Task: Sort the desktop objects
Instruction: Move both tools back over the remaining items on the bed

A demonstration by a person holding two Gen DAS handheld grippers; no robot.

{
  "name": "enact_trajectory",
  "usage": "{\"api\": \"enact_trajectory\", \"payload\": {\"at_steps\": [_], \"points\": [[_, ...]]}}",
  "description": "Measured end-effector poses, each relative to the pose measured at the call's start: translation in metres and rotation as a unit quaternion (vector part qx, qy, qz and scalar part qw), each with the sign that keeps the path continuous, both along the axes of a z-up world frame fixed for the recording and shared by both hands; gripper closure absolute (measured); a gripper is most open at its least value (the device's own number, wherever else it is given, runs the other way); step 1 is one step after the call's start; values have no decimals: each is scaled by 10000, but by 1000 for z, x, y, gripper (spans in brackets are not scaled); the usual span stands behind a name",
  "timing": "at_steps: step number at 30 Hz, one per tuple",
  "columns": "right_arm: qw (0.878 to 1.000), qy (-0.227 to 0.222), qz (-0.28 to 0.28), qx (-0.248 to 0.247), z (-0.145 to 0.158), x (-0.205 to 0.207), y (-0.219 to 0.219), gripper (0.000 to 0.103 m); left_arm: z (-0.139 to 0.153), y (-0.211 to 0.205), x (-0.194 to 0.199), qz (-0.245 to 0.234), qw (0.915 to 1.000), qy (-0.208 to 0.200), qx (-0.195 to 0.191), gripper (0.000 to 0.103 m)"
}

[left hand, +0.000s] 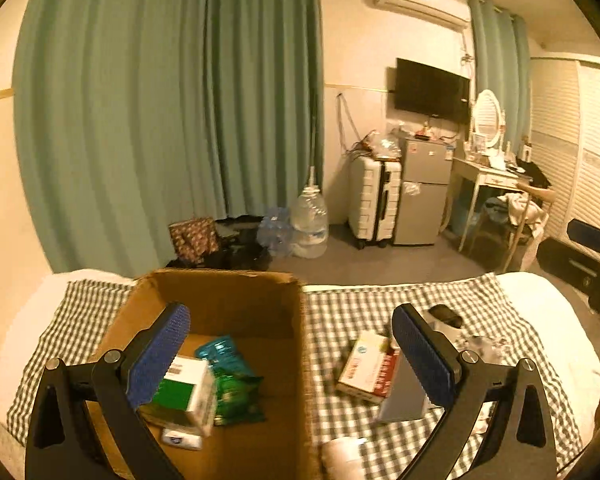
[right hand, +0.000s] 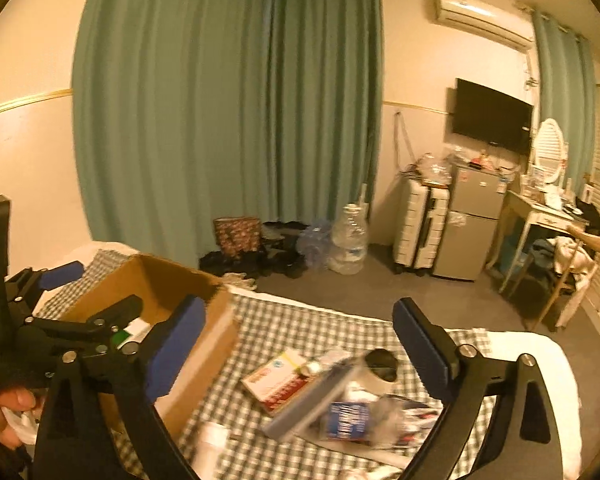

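On the bed's checked cloth (left hand: pixel 380 312) we see a cardboard box (left hand: pixel 228 300) at left, holding a green-and-white carton (left hand: pixel 184 392) and teal (left hand: pixel 220 354) and green packets (left hand: pixel 238 398). Beside it lie a red-and-white box (right hand: pixel 276 380), a grey flat case (right hand: pixel 312 400), a blue packet (right hand: pixel 348 420) and a white cup (right hand: pixel 376 372), crowded together. Left gripper (left hand: pixel 292 356) jaws stand wide, empty, above the carton's rim. Right gripper (right hand: pixel 296 352) jaws wide, nothing held, over the clutter. A water jug (left hand: pixel 310 224) stands on the floor beyond.
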State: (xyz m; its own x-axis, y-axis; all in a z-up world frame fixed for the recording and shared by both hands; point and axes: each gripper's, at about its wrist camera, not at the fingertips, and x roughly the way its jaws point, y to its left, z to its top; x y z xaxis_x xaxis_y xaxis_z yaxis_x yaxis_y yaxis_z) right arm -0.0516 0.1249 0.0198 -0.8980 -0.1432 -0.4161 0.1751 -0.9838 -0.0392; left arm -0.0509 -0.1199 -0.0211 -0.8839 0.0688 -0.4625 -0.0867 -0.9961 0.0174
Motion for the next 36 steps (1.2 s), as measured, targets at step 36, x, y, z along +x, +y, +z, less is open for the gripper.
{"api": "enact_trajectory", "payload": {"at_steps": [36], "points": [[9860, -1254, -903, -633, -111, -31, 160, 2, -104, 124, -39, -773, 9894, -975, -746, 0]]}}
